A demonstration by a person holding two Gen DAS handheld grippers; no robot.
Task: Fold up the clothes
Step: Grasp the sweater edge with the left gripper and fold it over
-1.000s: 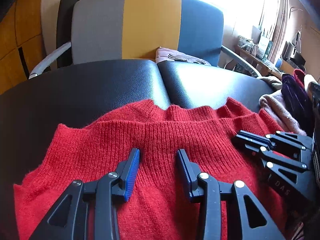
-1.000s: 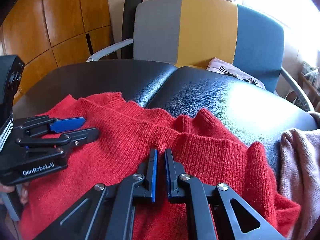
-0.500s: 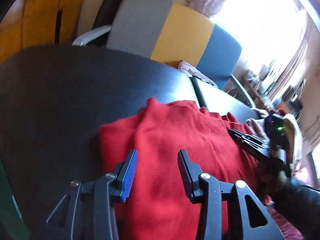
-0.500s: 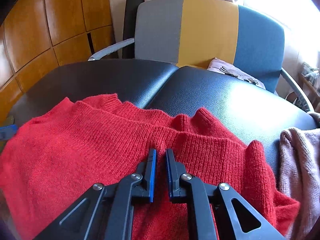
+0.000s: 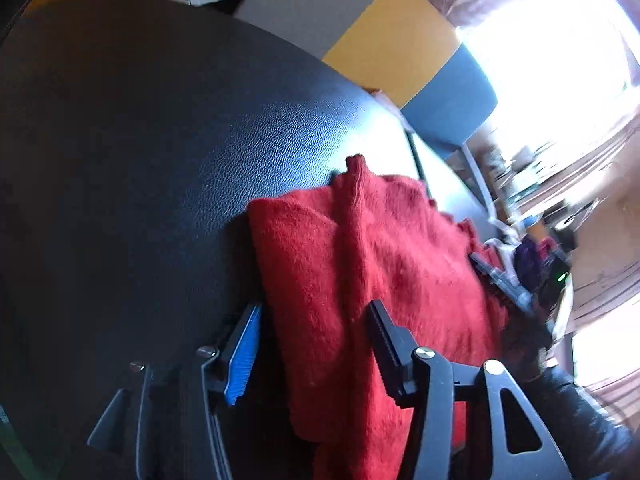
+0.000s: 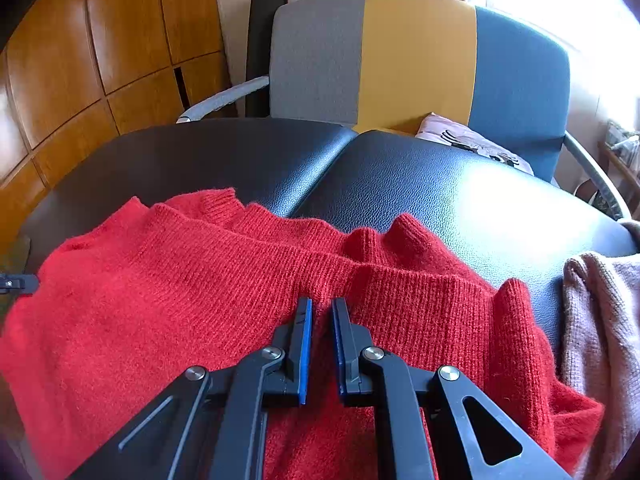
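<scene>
While the right claw [image 6: 321, 312] sits nearly closed on top of the red sweater [image 6: 224, 304], with no cloth seen pinched between its fingers, the left claw [image 5: 314, 322] stands wide, its jaws having just been opening; the sweater's left edge lies between them, not pressed by either pad. That sweater is spread on a black padded table [image 6: 440, 196]. A pink knit [image 6: 600, 320] lies beside it at right, and a grey, yellow and blue chair [image 6: 416, 60] stands beyond.
</scene>
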